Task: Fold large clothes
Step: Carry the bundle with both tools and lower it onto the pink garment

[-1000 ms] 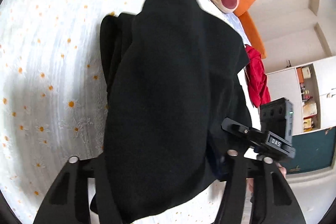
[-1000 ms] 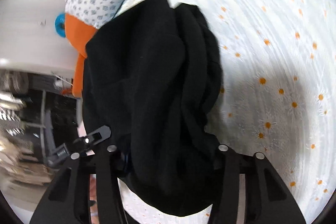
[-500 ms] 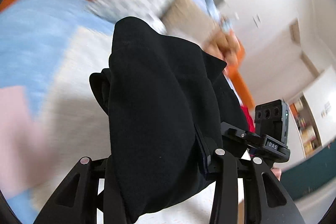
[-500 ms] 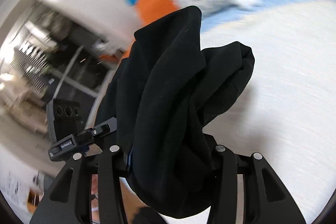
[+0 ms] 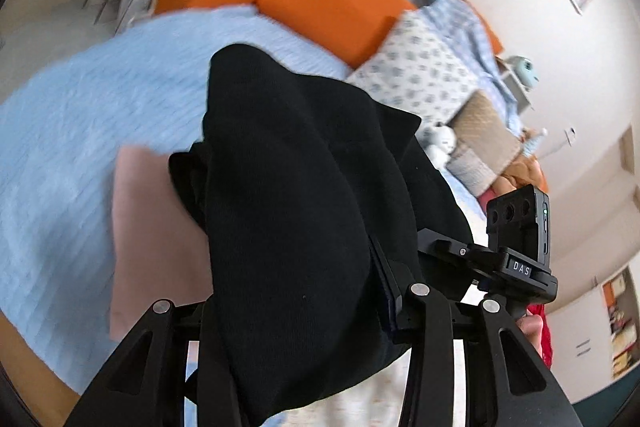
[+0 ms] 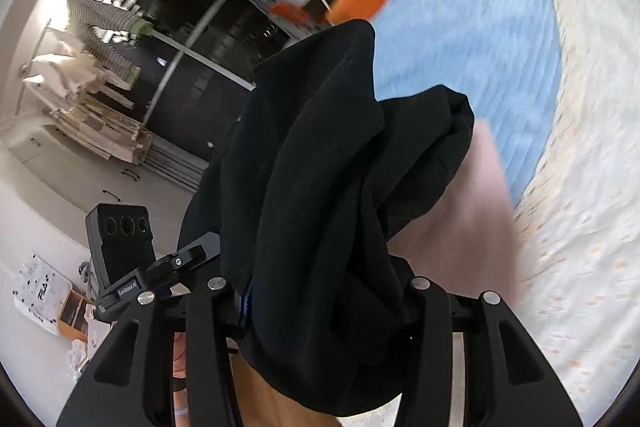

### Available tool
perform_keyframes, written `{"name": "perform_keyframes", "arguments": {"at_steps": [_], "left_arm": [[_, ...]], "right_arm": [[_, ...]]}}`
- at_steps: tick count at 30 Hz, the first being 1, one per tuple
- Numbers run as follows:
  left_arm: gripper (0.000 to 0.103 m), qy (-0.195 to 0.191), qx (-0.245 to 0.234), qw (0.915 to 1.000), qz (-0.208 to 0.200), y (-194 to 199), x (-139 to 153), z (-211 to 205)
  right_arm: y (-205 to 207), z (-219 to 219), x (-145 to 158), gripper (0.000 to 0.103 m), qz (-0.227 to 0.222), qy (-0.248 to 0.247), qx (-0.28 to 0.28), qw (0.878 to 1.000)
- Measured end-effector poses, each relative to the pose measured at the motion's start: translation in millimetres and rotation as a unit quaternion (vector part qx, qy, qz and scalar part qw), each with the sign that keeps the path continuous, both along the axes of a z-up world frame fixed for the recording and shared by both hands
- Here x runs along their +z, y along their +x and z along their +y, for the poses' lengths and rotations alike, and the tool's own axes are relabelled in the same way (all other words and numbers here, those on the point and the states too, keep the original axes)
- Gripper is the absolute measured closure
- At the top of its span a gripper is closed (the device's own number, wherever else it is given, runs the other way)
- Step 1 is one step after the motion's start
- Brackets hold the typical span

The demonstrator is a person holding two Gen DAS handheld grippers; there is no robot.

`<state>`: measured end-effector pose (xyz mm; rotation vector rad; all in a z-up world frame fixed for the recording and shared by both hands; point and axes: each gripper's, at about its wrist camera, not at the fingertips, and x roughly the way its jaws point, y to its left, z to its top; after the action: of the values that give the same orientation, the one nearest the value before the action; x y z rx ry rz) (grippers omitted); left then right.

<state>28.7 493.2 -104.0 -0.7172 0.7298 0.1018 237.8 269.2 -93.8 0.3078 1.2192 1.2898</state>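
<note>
- Above the blue blanket (image 5: 80, 131), both claws are carrying 1 bunched black garment (image 5: 296, 219) clear of the bed.
- Left gripper (image 5: 308, 311) is clamping its thick folds; right gripper (image 6: 316, 291) is clamping the same bundle.
- Folding is looking largely done: the cloth is sitting compact, apparently only awaiting placement, perhaps by the folded pink item (image 5: 152, 227).
- Compared with 1 second earlier, the daisy-print sheet (image 6: 580, 227) is no longer lying beneath; orange cushions (image 5: 332, 3) are now filling the left view.
</note>
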Motion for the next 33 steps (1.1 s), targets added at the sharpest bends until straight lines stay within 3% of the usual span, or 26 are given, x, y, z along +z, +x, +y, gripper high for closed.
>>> {"name": "perform_keyframes", "arguments": {"at_steps": [2, 5, 8, 11, 12, 14, 19, 21, 23, 25, 27, 30, 33], "left_arm": [[0.059, -0.041, 0.006, 0.9990, 0.015, -13, -45, 38], [0.048, -0.128, 0.012, 0.9917, 0.007, -11, -105, 66], [0.040, -0.135, 0.005, 0.9907, -0.014, -10, -126, 70], [0.041, -0.109, 0.006, 0.9937, -0.025, -6, -119, 68], [0.049, -0.089, 0.010, 0.9953, -0.036, -8, -109, 65], [0.051, -0.043, 0.012, 0.9982, -0.039, -10, -90, 57], [0.052, -0.063, 0.017, 0.9977, -0.018, -18, -88, 72], [0.043, -0.095, 0.022, 0.9951, -0.017, -17, -103, 71], [0.031, -0.111, 0.032, 0.9930, -0.025, -24, -117, 72], [0.030, -0.128, 0.036, 0.9903, -0.040, -34, -127, 77], [0.026, -0.110, 0.048, 0.9919, -0.041, -46, -119, 77], [0.023, -0.067, 0.069, 0.9949, -0.031, -68, -95, 81], [0.021, -0.050, 0.110, 0.9906, -0.066, -100, -57, 90]], "right_arm": [[2, 14, -26, 0.056, -0.005, -0.036, -0.007, 0.999], [12, 22, -73, 0.050, 0.005, -0.079, -0.021, 0.997], [14, 20, -88, 0.049, 0.013, -0.074, -0.031, 0.997], [8, 34, -83, 0.049, -0.001, -0.076, -0.040, 0.996], [8, 39, -78, 0.049, 0.002, -0.063, -0.044, 0.997], [7, 49, -64, 0.050, -0.025, -0.040, -0.035, 0.998], [12, 64, -66, 0.049, -0.024, -0.052, -0.032, 0.998], [11, 65, -72, 0.046, -0.031, -0.075, -0.025, 0.996], [10, 70, -71, 0.036, -0.028, -0.077, -0.020, 0.996], [8, 73, -67, 0.026, -0.021, -0.068, -0.004, 0.997], [8, 68, -60, 0.009, -0.039, -0.080, 0.003, 0.996], [17, 50, -37, 0.009, -0.067, -0.075, -0.007, 0.995], [30, 26, -3, 0.008, -0.089, -0.032, -0.046, 0.994]]}}
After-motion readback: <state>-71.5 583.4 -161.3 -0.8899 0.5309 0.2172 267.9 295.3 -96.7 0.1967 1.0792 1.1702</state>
